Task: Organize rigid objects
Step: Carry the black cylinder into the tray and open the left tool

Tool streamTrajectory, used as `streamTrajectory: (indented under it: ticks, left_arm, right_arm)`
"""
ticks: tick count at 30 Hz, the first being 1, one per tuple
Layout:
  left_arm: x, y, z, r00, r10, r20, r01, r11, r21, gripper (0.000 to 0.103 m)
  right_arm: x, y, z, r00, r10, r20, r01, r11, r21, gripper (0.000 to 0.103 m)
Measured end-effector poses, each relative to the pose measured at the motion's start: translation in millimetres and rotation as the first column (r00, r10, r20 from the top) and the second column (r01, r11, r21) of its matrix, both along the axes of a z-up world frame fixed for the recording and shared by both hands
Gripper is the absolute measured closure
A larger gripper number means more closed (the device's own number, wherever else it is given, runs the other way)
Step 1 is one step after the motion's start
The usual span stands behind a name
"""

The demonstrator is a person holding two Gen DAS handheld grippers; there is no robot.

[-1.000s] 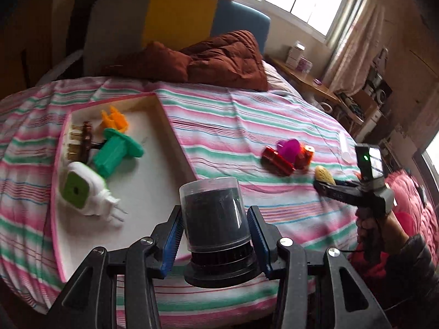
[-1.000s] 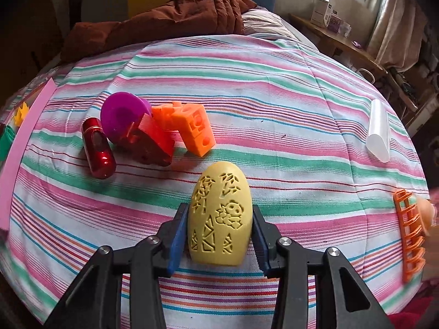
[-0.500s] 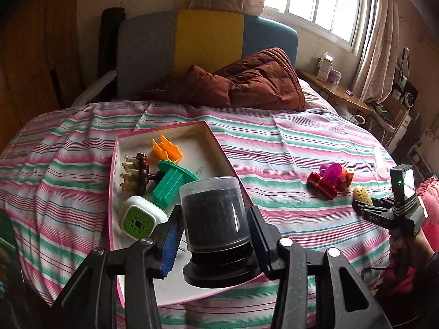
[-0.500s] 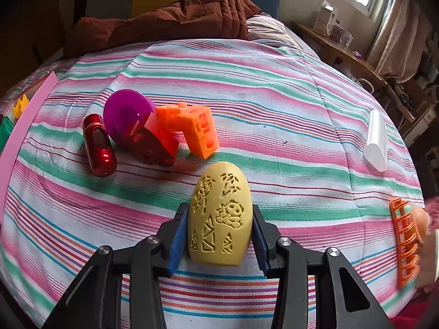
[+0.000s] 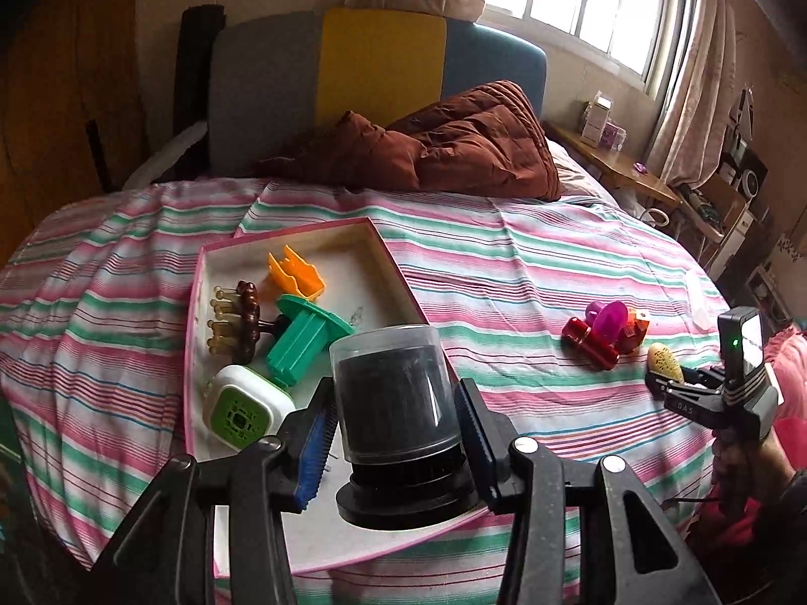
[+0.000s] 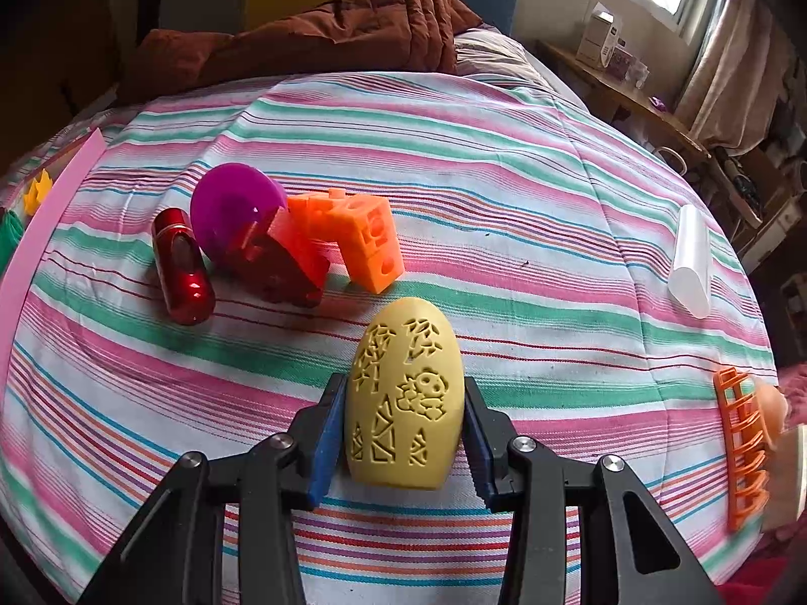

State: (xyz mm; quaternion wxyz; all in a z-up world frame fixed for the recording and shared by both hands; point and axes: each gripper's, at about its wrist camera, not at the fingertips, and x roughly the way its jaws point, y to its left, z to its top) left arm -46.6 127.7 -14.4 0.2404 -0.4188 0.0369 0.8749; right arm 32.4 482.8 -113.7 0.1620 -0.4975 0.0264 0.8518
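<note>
My left gripper (image 5: 396,426) is shut on a black cylindrical container with a clear cap (image 5: 396,403), held above the near end of a pink-rimmed white tray (image 5: 398,264). The tray holds an orange crown piece (image 5: 295,272), a brown brush (image 5: 242,320), a green spool (image 5: 305,335) and a green-and-white plug (image 5: 244,408). My right gripper (image 6: 401,433) is shut on a yellow carved egg-shaped object (image 6: 406,398), just above the striped bedspread; it also shows in the left wrist view (image 5: 706,388). A red capsule (image 6: 181,267), purple disc (image 6: 232,206), dark red piece (image 6: 282,264) and orange cube block (image 6: 363,237) lie ahead of it.
A white tube (image 6: 691,262) lies at the right of the bed. An orange rack (image 6: 744,448) sits at the right edge. A brown quilt (image 5: 454,151) lies against the headboard. A bedside desk (image 5: 620,171) stands under the window.
The left gripper has pulled back and risen, so the whole tray and more of the bed show. The right gripper has crept slightly towards the toy cluster. Both keep their hold.
</note>
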Motion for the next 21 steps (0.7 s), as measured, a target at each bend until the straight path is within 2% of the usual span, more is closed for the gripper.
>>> streamTrajectory:
  ticks: [4,7,13,18,21]
  left_arm:
    - [-26,-4,0,0.995,-0.007,0.095,-0.003,0.994,0.106,0.056]
    - [-49,-4,3,0.993,0.001,0.118,-0.019,0.989,0.147,0.056]
    - [-96,10,-1,0.985,-0.006,0.171,-0.024,0.985,0.171,0.056]
    - [-128,23,-19,0.973,0.014,0.23,-0.047,0.99,0.135,0.056]
    - [-145,27,-34,0.957,0.042,0.288,-0.076,0.991,0.11,0.056]
  right_arm:
    - [0,0,0,1.0,0.0,0.0,0.0,1.0,-0.001,0.06]
    - [0,-2,0,1.0,0.002,0.002,-0.002,1.0,0.004,0.06]
    - [-2,-3,0,1.0,0.004,0.004,-0.004,1.0,0.008,0.06]
    - [-3,-3,0,1.0,0.006,0.007,-0.006,1.0,0.012,0.06]
    - [-3,-2,0,1.0,0.005,0.008,-0.005,1.0,0.01,0.06]
